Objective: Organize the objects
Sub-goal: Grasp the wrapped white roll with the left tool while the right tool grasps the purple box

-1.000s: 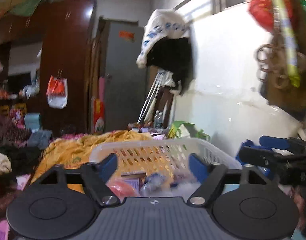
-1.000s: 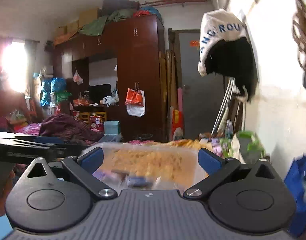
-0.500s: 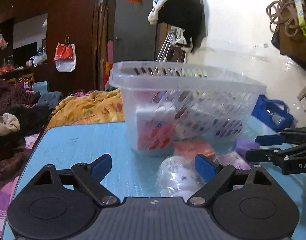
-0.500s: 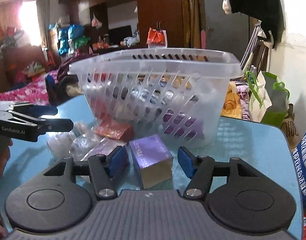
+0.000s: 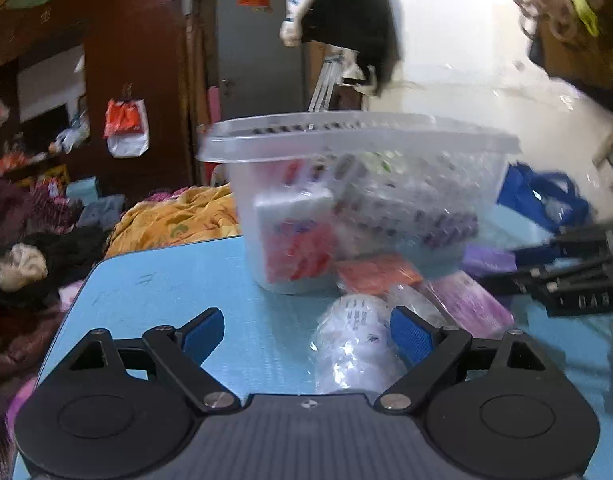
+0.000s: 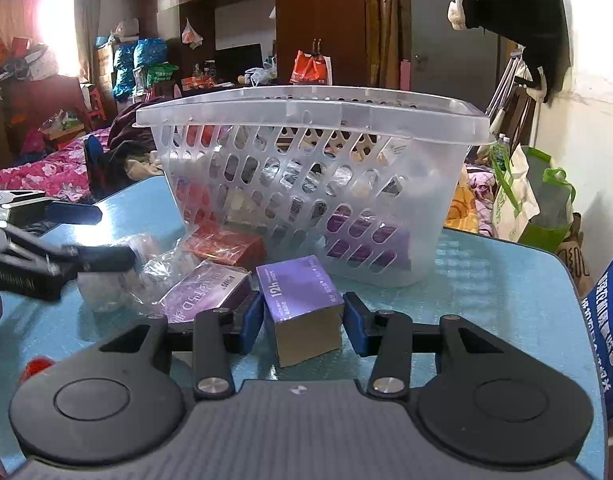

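A clear slotted plastic basket (image 6: 306, 108) holding several packs stands on the blue table (image 6: 486, 280). In front of it lie a small purple box (image 6: 302, 300), a flat purple pack (image 6: 202, 292), a red box (image 6: 226, 246) and a crinkled clear bag (image 6: 158, 268). My right gripper (image 6: 302, 314) straddles the small purple box, its jaws closing, with the pads right beside the box's sides. My left gripper (image 5: 306, 324) is open wide over the clear bag (image 5: 354, 344), which lies close to its right finger. The basket (image 5: 358, 136) is blurred in the left wrist view.
A bed with orange and dark cloth (image 5: 174, 220) lies past the table's far edge. A blue bag (image 5: 546, 200) sits at the right by the white wall, and green-and-white bags (image 6: 526, 200) stand behind the table. Bare tabletop (image 5: 166, 280) lies left of the basket.
Both grippers came down from facing the room to table level in front of the basket. The right jaws narrowed from wide open to close around the small purple box.
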A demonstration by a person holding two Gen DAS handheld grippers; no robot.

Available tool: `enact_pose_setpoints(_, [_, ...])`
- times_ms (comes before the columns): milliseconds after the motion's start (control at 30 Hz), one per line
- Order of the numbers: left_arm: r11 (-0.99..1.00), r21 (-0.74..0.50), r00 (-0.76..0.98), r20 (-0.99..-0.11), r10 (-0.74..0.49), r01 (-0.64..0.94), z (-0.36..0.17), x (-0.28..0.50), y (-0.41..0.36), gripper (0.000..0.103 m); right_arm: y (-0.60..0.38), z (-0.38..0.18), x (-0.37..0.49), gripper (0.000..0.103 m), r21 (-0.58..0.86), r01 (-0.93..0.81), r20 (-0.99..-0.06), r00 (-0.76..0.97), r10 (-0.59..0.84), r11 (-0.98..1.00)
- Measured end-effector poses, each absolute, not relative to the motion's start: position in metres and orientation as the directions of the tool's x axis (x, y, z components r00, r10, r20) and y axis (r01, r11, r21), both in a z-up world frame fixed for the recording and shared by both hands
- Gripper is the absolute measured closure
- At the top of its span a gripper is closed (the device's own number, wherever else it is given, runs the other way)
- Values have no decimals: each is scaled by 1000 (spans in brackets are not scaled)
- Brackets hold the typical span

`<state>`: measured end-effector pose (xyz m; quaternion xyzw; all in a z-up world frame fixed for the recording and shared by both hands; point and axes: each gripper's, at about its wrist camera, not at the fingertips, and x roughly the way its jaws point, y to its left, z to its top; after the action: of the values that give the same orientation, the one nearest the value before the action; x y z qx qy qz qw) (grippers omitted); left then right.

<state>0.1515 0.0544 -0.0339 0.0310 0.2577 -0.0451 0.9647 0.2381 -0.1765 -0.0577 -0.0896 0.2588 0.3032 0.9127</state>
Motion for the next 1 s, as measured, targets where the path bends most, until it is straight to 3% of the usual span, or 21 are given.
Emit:
enact_pose_setpoints(133, [995, 5, 831, -550, -83, 103, -41, 161, 55, 16, -177, -58, 239, 56, -4, -599, -527, 682, 508, 800])
enact_pose_setpoints(233, [995, -31, 822, -562, -99, 99, -43, 160, 61, 30, -176, -58, 239, 56, -9, -599, -527, 683, 505, 800])
enact_pose_setpoints(300, [992, -52, 816, -564, -125, 116, -44, 160, 64, 45, -176, -58, 239, 56, -13, -599, -526, 685, 504, 800])
enact_pose_setpoints(400, [992, -51, 826, -550, -121, 111, -43, 157, 65, 47, -177, -58, 238, 57, -20, -589, -518, 697, 496, 808])
enact_pose_setpoints(533, [990, -101, 875, -466, -133, 97, -37, 147, 74, 47, -187, -54, 233, 57, 5, -572, -456, 728, 511, 820])
enact_pose_setpoints(733, [983, -143, 881, -443, -165, 113, -37, 147, 78, 47, -200, -50, 232, 57, 71, -558, -397, 744, 537, 827])
enact_pose_setpoints(1000, [983, -111, 923, -342, -174, 145, -31, 130, 75, 47, -202, -48, 223, 57, 57, -534, -343, 783, 519, 844])
